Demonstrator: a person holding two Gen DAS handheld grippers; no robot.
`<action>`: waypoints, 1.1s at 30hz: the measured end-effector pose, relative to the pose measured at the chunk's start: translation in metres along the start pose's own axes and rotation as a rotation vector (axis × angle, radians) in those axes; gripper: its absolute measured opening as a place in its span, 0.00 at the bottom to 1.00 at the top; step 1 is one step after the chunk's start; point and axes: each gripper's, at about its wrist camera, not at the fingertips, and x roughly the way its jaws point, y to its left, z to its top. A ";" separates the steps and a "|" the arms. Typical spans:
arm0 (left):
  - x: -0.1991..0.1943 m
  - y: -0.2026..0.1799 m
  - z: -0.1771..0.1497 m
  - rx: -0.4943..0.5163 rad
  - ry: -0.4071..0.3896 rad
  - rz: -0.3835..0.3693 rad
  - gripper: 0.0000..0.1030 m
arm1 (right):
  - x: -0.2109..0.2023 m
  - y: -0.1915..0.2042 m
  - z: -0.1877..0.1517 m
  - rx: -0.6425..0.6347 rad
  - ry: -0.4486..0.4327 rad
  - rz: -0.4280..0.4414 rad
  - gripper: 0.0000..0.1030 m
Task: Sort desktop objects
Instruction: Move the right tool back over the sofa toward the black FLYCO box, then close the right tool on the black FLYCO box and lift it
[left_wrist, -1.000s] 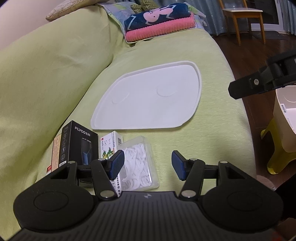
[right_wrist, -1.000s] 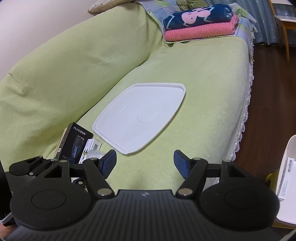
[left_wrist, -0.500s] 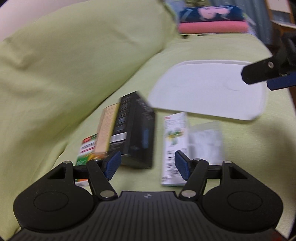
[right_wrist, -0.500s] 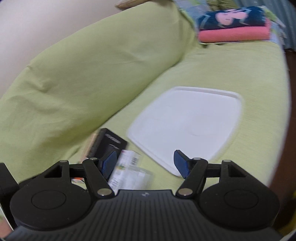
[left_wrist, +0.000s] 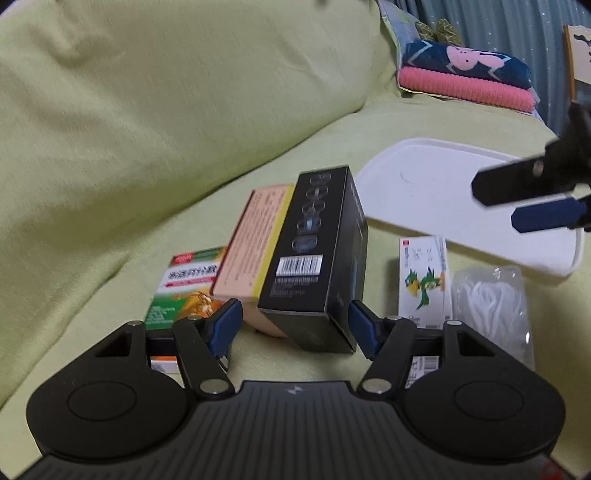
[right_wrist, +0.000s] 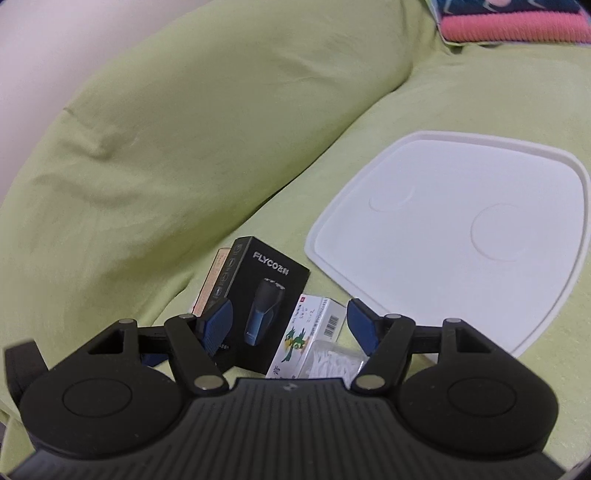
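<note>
Green sofa (right_wrist: 184, 147), bare white tray (right_wrist: 461, 221)

You have swung your left gripper (left_wrist: 295, 325) leftward and lower: a second ago it looked over the floss picks box (left_wrist: 491, 306) toward the white tray (left_wrist: 424, 192), and now its open jaws flank the near end of the black shaver box (left_wrist: 317, 258). Your right gripper (right_wrist: 290, 325) has dropped from over the sofa's outer edge to just above the boxes, beside the tray.
</note>
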 end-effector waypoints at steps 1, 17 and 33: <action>0.001 0.001 -0.001 -0.009 -0.005 -0.008 0.63 | 0.000 -0.001 0.001 0.004 0.002 -0.001 0.64; -0.004 -0.021 0.002 0.056 -0.015 -0.045 0.57 | 0.000 0.006 0.003 0.009 0.008 -0.001 0.65; -0.005 -0.037 0.006 0.133 -0.012 -0.030 0.48 | 0.003 0.006 0.005 0.051 0.023 0.034 0.65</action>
